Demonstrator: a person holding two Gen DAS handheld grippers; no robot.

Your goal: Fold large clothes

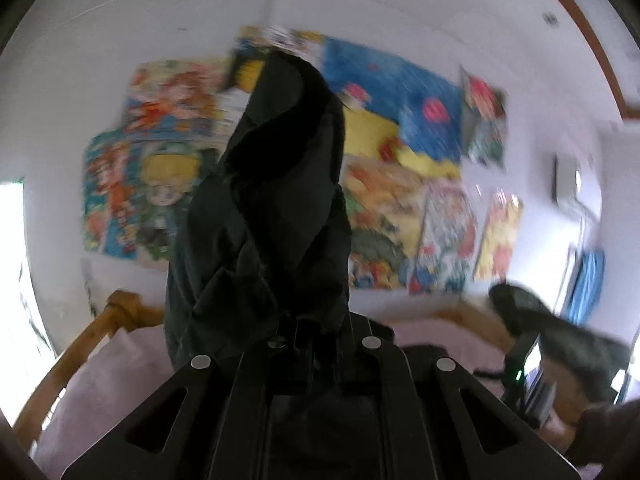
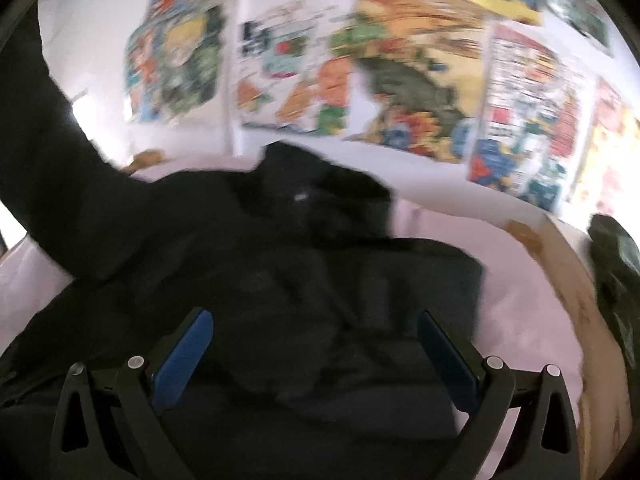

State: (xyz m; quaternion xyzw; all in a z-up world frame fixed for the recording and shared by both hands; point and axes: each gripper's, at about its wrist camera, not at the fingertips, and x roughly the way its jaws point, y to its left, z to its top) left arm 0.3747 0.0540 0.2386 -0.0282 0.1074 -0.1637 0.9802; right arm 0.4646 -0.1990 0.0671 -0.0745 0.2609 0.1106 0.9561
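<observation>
Left wrist view shows our black garment (image 1: 264, 208) bunched up and lifted high, pinched in the closed left tool (image 1: 316, 328); the rest lies heaped on the pink bed (image 2: 520, 312). Our right tool (image 2: 316, 344) hangs wide open and empty above that heap. We judge the lift needs a second grip on a matching edge, so the cloth spreads flat before folding

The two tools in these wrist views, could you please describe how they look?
The right tool has black angular linkage arms with triangular cut-outs, round silver pins at the joints, and flat blue pads on its fingers. The left tool shows the same black frame and silver pins; its pads are hidden by dark cloth. No cables or sleeves show.
</observation>
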